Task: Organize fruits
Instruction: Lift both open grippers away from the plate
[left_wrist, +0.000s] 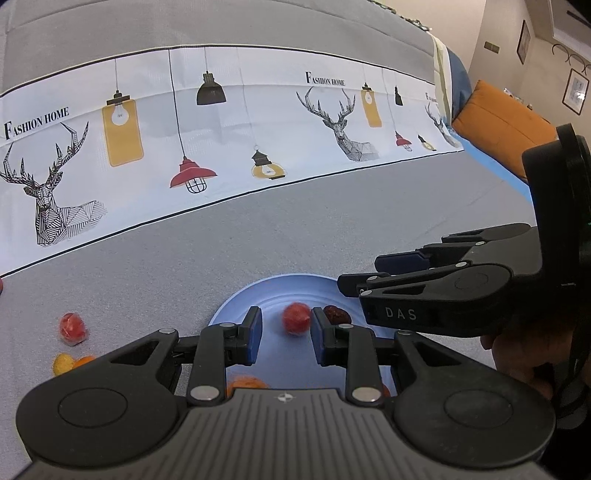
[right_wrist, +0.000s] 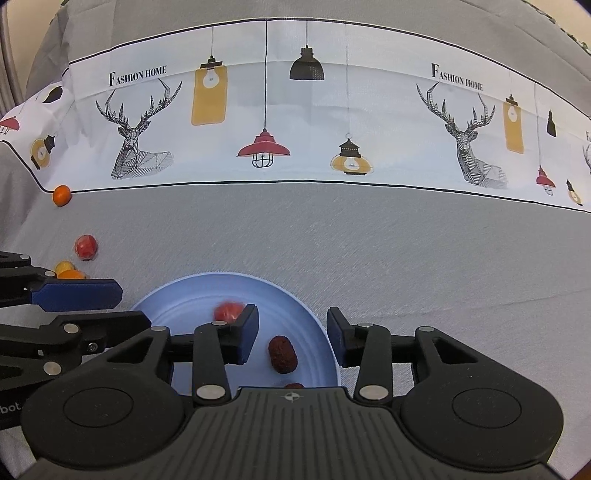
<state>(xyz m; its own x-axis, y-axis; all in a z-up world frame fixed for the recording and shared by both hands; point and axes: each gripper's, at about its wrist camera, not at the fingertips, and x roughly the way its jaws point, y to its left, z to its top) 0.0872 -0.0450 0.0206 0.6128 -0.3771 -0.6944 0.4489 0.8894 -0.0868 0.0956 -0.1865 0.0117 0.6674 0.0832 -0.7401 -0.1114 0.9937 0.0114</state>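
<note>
1. The left tool (left_wrist: 286, 334) hangs over the near part of a round pale-blue plate (left_wrist: 236, 304) on the grey-clothed surface (left_wrist: 295, 229); its blue-padded fingers stand apart with nothing between them.
2. Just beyond the left tool's fingertips, a round red fruit (left_wrist: 296, 318) lies on the plate, and a dark wrinkled red date (left_wrist: 337, 314) lies beside it, toward the tool's right finger.
3. The right tool (right_wrist: 291, 334) is spread above the same plate (right_wrist: 177, 299), empty; the date (right_wrist: 282, 353) lies on the plate below the gap between its fingers.
4. The red fruit (right_wrist: 227, 311) shows blurred on the plate, just past the right tool's left fingertip.
5. A second dark fruit (right_wrist: 294, 386) peeks out at the right tool's base.
6. In the left wrist view the right tool (left_wrist: 364, 275) reaches in from the right, its side stamped "DAS".
7. Off the plate, to the left tool's left, lie a wrapped red fruit (left_wrist: 73, 328), a small yellow fruit (left_wrist: 62, 362) and an orange one (left_wrist: 84, 361).
8. Farther off, left of the right tool, a small orange fruit (right_wrist: 61, 195) sits at the edge of a white printed cloth band (right_wrist: 295, 110).
9. That band reads "FASHION HOME" beside drawn stag heads and hanging lamps.
</note>
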